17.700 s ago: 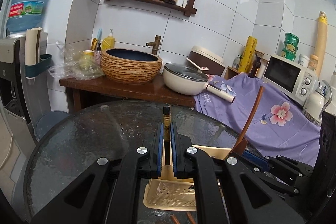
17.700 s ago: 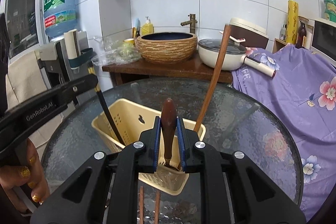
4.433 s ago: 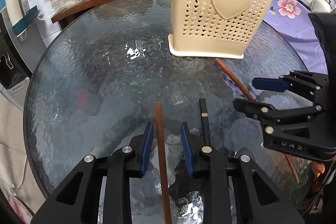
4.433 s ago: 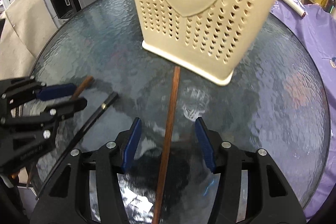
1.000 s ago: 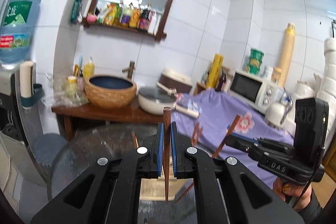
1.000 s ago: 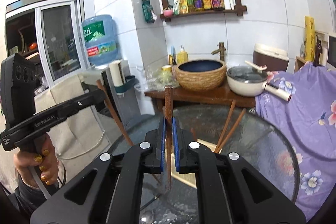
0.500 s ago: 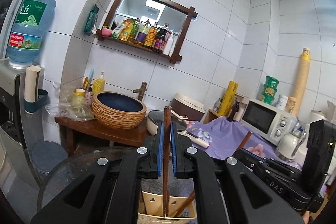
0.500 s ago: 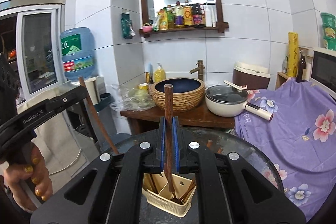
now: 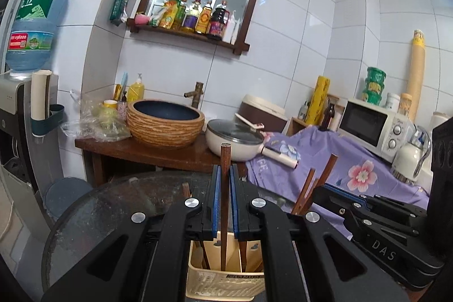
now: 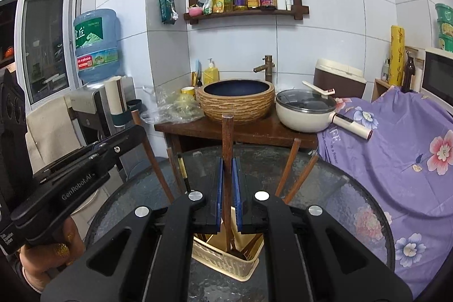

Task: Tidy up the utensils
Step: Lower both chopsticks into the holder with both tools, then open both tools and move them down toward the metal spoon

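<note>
A: Through the left wrist view, our left tool (image 9: pixel 225 201) is clamped on an upright brown chopstick (image 9: pixel 225 166), its lower end inside the cream basket (image 9: pixel 223 286).

B: Through the right wrist view, our right tool (image 10: pixel 227 184) pinches another chopstick (image 10: pixel 227 137) above that basket (image 10: pixel 226 263) on the glass worktop (image 10: pixel 339 194).

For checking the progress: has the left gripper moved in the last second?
Yes. The left gripper has come down: the mirror shelf now sits higher in its view, and the basket appears below.
</note>
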`<action>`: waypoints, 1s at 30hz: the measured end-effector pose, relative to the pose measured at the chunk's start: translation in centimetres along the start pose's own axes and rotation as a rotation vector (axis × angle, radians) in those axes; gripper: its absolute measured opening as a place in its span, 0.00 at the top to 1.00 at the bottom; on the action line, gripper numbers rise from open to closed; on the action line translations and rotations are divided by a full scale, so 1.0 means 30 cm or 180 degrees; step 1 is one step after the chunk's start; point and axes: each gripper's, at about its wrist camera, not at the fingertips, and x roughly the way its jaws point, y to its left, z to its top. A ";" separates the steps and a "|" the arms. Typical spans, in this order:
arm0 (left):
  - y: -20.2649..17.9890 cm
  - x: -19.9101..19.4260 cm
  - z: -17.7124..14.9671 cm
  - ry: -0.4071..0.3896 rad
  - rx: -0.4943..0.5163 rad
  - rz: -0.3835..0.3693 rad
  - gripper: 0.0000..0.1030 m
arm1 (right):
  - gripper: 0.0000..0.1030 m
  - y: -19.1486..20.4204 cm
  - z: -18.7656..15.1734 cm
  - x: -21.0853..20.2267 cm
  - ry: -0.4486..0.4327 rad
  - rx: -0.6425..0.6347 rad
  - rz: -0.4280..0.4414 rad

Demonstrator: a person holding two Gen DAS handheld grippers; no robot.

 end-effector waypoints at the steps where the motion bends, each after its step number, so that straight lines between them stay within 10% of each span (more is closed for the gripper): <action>1: -0.001 0.007 -0.010 0.0034 0.0020 -0.0008 0.94 | 0.93 -0.002 -0.011 0.009 0.0030 0.0005 0.0002; 24: 0.010 0.097 -0.150 0.0596 0.0120 -0.0044 0.94 | 0.93 -0.057 -0.148 0.094 0.0265 0.0151 0.0003; 28: 0.017 0.075 -0.150 0.0592 0.0060 -0.0103 0.62 | 0.90 -0.055 -0.170 0.104 0.0338 0.0130 0.0004; 30: 0.026 0.045 -0.147 0.0503 0.0047 -0.0083 0.51 | 0.70 -0.059 -0.181 0.092 0.0294 0.0146 -0.0011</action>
